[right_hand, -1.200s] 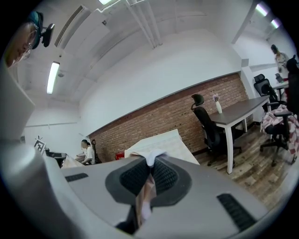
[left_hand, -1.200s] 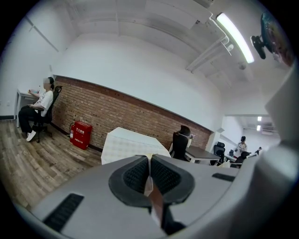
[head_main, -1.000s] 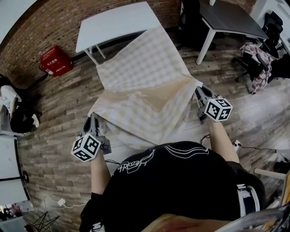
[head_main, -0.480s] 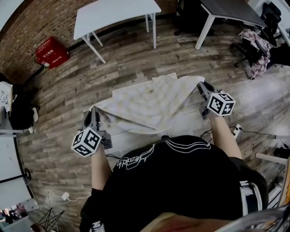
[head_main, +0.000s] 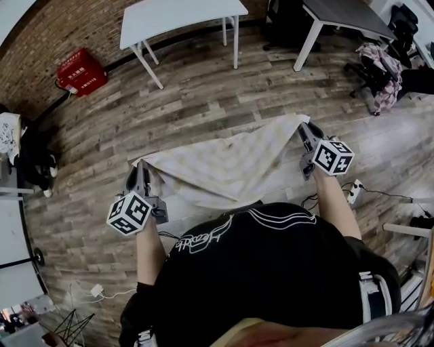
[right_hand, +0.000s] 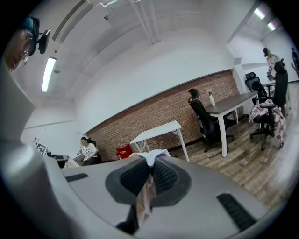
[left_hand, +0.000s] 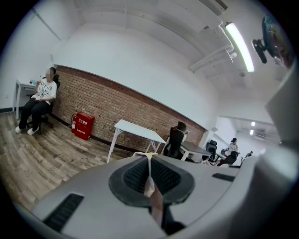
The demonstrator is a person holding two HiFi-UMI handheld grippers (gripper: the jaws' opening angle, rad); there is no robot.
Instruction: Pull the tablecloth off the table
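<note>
Head view: left tool (head_main: 140, 169) is clamped on one corner of the tablecloth (head_main: 224, 169), right tool (head_main: 304, 130) on the opposite corner. The cloth hangs stretched between the two tools and sags mid-span. It is clear of the white table (head_main: 178, 15), which stands well beyond both tools. Left gripper view and right gripper view each show fabric pinched between closed jaws. The cloth's lower edge is probably near the floor (head_main: 203, 95), but the person's torso (head_main: 264, 271) blocks it.
</note>
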